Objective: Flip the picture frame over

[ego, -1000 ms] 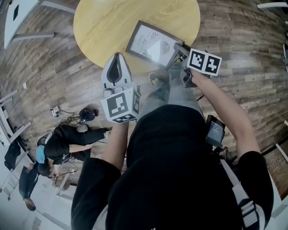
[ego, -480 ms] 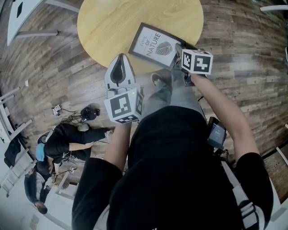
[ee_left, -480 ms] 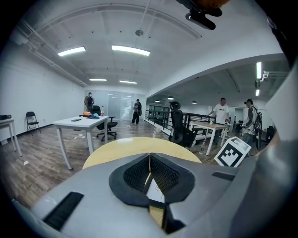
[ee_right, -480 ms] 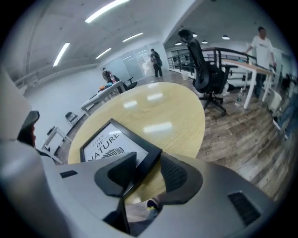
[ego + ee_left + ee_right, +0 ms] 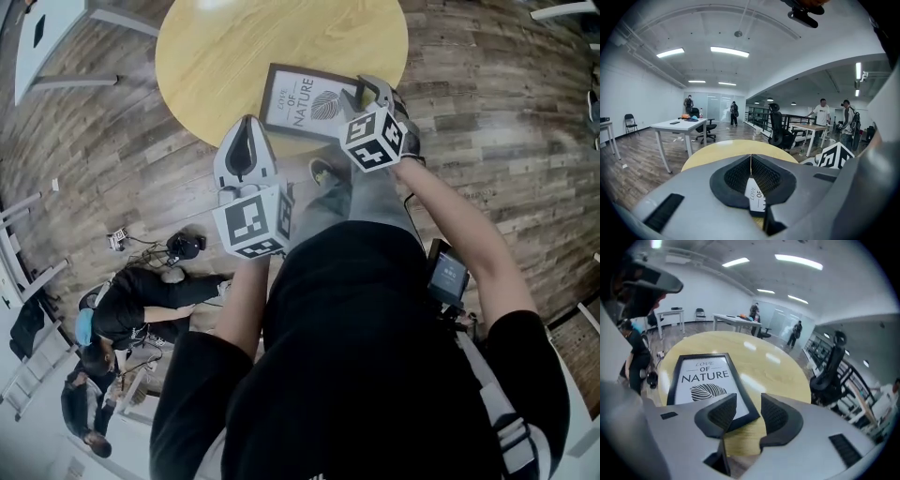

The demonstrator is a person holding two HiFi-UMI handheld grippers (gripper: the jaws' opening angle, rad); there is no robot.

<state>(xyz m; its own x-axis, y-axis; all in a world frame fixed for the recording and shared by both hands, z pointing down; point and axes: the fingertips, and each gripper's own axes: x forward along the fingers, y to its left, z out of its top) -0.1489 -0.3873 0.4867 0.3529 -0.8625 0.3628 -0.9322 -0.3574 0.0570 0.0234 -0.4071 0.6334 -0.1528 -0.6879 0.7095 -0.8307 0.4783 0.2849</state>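
The black picture frame point(image 5: 305, 101) lies flat and face up on the round yellow table point(image 5: 225, 47), its "LOVE OF NATURE" leaf print showing. My right gripper point(image 5: 373, 91) hovers at the frame's right corner. Its jaws are opening, and the pads do not press on anything. In the right gripper view the frame point(image 5: 705, 378) has its near corner showing in the gap of that gripper point(image 5: 749, 411). My left gripper point(image 5: 246, 127) is shut and empty, just off the table's near edge. In its own view, a strip of the print point(image 5: 756, 199) shows below the closed left gripper point(image 5: 750, 161).
A white desk point(image 5: 47, 37) stands at the far left. A person point(image 5: 141, 300) crouches on the wooden floor at lower left, beside cables point(image 5: 178, 239). My own shoe point(image 5: 328, 169) is under the table's near edge. An office chair point(image 5: 829, 371) stands beyond the table.
The frame, tilted with glare and held at its right corner a second ago, now lies flat with the print facing up. My right gripper has rolled and opened. The left has stayed put.
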